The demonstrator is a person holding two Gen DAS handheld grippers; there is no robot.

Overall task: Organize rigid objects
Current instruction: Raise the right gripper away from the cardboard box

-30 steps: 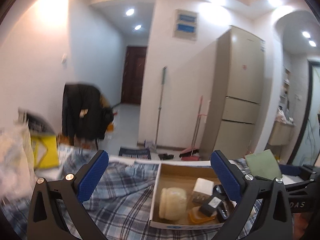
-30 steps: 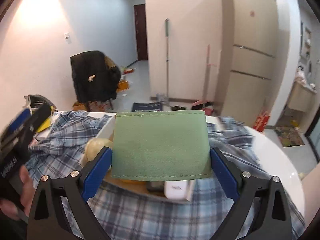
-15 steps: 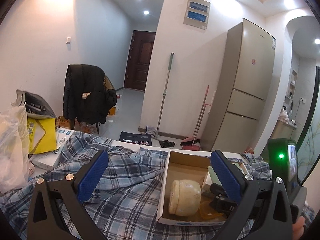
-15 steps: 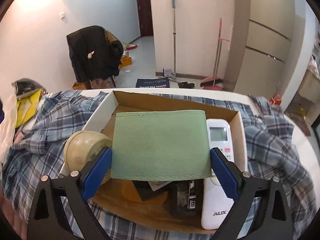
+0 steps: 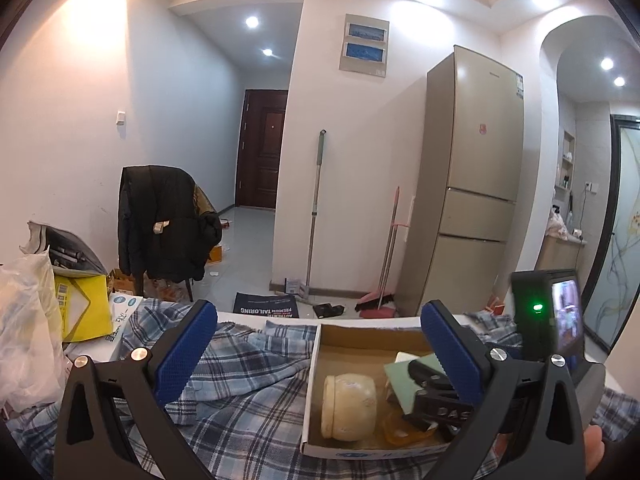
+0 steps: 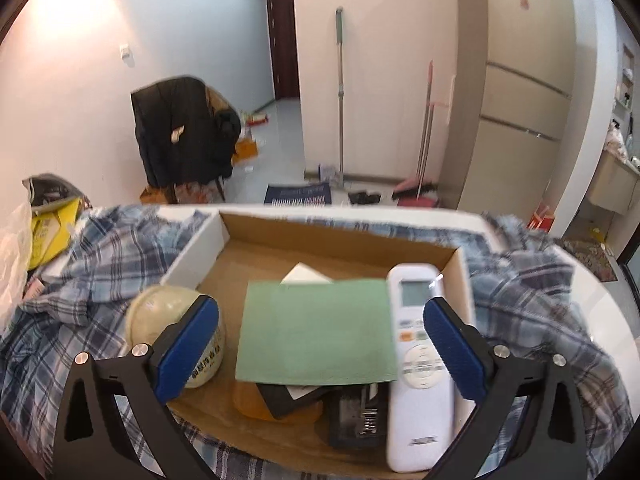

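A flat green card (image 6: pixel 316 332) lies in the cardboard box (image 6: pixel 256 232), resting on a black gadget (image 6: pixel 356 412) and an orange piece (image 6: pixel 256 400). My right gripper (image 6: pixel 320 308) straddles the card with its jaws opening; both blue pads stand clear of its edges. A cream jar (image 6: pixel 160 316) lies at the box's left and a white remote (image 6: pixel 416 352) at its right. In the left wrist view my left gripper (image 5: pixel 318 320) hangs open and empty just left of the box (image 5: pixel 360 332). There the jar (image 5: pixel 348 404), the card (image 5: pixel 412 376) and the right gripper (image 5: pixel 432 392) show inside the box.
A rumpled blue plaid shirt (image 5: pixel 240 392) covers the white table (image 6: pixel 600 320) around the box. Plastic bags and a yellow packet (image 5: pixel 80 312) are piled at the left. A chair with a black jacket (image 5: pixel 160 224), a mop, a broom and a fridge (image 5: pixel 472 184) stand beyond.
The right gripper came down over the box with the green card, then widened its jaws and let the card drop onto the items inside. The left gripper stays open.
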